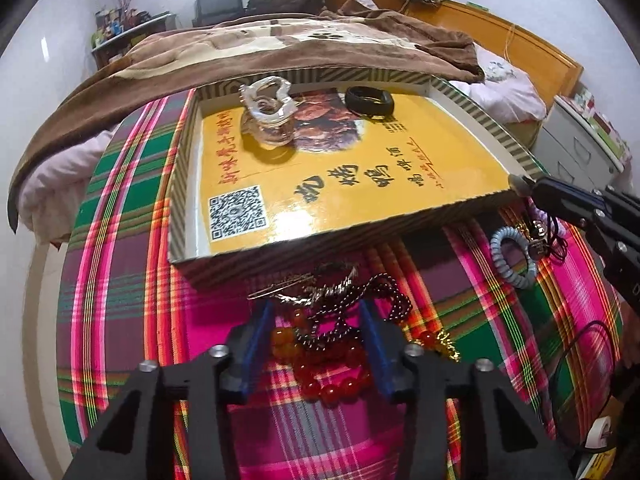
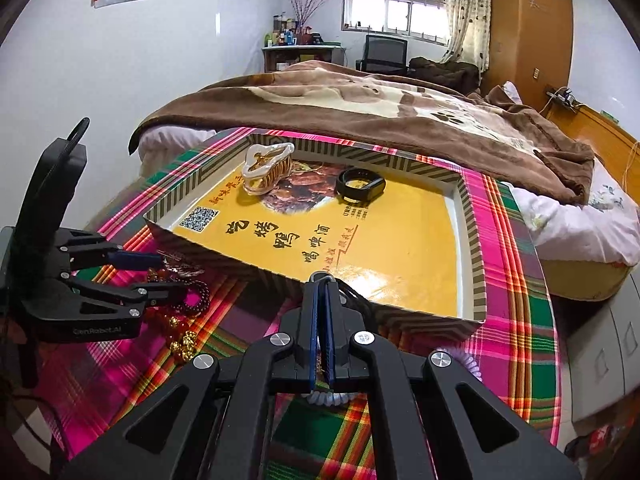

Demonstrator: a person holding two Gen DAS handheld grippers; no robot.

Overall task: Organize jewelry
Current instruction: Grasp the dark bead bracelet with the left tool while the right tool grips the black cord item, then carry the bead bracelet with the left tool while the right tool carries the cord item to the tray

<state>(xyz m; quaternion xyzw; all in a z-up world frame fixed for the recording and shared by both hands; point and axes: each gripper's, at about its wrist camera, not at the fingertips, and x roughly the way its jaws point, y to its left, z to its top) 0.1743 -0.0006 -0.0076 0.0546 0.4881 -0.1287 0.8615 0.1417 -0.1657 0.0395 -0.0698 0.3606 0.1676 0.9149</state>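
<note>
Sorting is underway: left gripper [image 1: 316,320], half-spread, is straddling orange and dark-red bead strands [image 1: 332,356] at lower centre. Right gripper [image 2: 322,280], pressed together, is pinching a thin black cord [image 2: 352,294]; carrying it into the yellow-floored striped cardboard tray [image 2: 478,240] probably comes next.

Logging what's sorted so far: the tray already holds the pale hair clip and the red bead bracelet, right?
Not quite. Beside the hair clip in the tray lies a black band, not the red bead bracelet, which is on the plaid cloth; the left wrist view shows this.
</note>
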